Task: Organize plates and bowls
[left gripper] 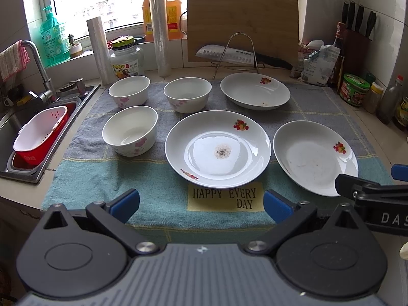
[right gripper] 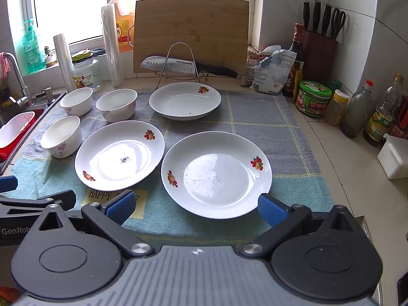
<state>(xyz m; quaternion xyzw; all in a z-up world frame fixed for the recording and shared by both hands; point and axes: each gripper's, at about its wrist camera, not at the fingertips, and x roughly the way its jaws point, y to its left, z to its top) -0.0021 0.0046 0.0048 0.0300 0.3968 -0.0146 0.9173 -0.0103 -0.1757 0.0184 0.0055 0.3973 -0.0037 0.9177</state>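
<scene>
Three plates (right gripper: 216, 174) and three bowls (left gripper: 130, 130) sit upright, mouths up, on the towel (right gripper: 267, 117) — bowls at ten o'clock, plates from centre to two o'clock, none stacked. Bare towel lies along the near edge, where the left gripper (left gripper: 201, 205) and right gripper (right gripper: 196, 206) hover wide apart — holding nothing.

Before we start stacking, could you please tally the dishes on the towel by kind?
Plates: 3 — back plate, middle plate, near right plate
Bowls: 3 — back left bowl, back middle bowl, near bowl
Total: 6
</scene>
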